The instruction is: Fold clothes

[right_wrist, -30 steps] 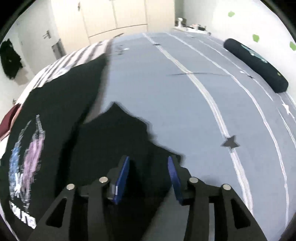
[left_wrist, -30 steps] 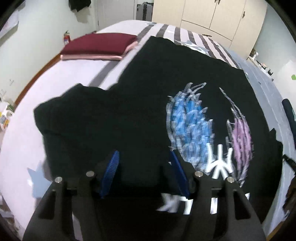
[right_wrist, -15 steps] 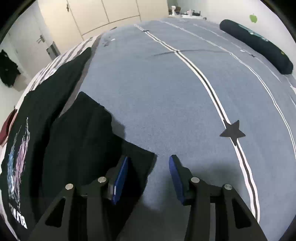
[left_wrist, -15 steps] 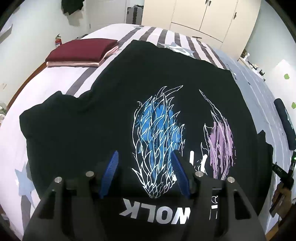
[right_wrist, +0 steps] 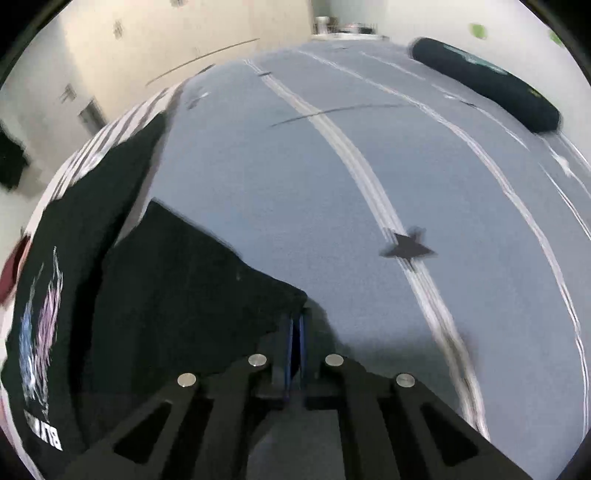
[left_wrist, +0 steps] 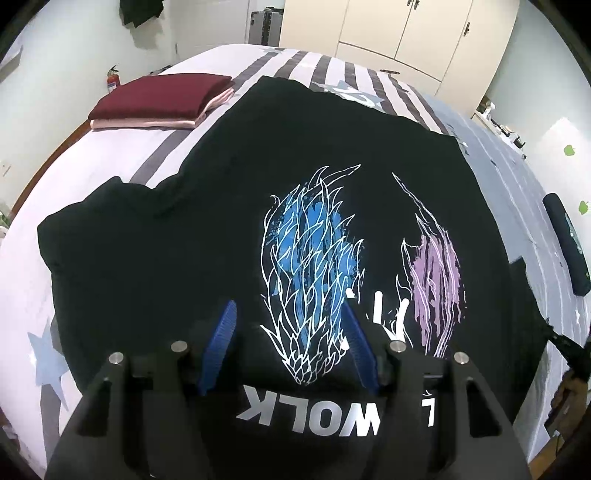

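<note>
A black T-shirt (left_wrist: 207,236) with a blue and purple print and white lettering lies spread flat on the bed. My left gripper (left_wrist: 289,308) hovers open over its lettered end, and the print shows between the blue pads (left_wrist: 221,336). In the right wrist view the shirt's body (right_wrist: 74,229) lies at the left and one sleeve (right_wrist: 192,288) spreads onto the blue-grey cover. My right gripper (right_wrist: 295,319) is shut on that sleeve's corner, its pads pressed together on the fabric.
A folded maroon and pink stack (left_wrist: 162,99) sits at the bed's far left. A dark bolster (right_wrist: 487,85) lies at the far right edge. The striped bed cover (right_wrist: 369,184) stretches beyond the sleeve. A wardrobe (left_wrist: 399,33) and a fire extinguisher (left_wrist: 112,79) stand beyond the bed.
My right gripper slid to the sleeve's corner and closed on it. The left gripper shifted slightly across the shirt, then held still, staying open.
</note>
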`<state>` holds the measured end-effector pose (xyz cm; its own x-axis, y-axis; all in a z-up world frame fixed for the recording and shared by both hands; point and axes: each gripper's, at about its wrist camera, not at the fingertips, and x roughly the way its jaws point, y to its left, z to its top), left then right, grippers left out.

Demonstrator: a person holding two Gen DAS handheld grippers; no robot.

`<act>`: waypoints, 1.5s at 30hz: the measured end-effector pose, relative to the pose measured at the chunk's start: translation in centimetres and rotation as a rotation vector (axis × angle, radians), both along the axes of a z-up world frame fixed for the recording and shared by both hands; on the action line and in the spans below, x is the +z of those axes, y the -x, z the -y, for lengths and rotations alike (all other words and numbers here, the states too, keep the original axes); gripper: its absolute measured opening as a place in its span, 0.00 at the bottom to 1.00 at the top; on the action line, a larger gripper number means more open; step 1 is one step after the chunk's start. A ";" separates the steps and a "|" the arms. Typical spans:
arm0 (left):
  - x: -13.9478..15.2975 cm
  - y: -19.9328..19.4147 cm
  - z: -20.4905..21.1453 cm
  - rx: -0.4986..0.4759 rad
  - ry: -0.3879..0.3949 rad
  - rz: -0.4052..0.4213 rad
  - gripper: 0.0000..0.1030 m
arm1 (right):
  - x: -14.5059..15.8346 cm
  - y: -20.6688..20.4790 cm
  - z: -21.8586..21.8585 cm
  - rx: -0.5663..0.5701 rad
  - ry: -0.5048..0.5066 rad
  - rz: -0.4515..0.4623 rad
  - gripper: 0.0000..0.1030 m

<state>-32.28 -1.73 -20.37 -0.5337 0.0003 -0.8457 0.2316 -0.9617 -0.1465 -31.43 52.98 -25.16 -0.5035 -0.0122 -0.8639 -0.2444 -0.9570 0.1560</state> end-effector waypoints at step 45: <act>-2.3 -0.8 -0.6 0.026 -0.020 0.030 0.54 | -2.0 11.9 4.4 0.199 -0.011 -0.015 0.23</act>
<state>-31.50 -1.14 -22.68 -0.5085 0.0037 -0.8610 0.2609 -0.9523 -0.1582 -43.29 48.61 -27.19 -0.5047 -0.1030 -0.8571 -0.0485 -0.9879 0.1473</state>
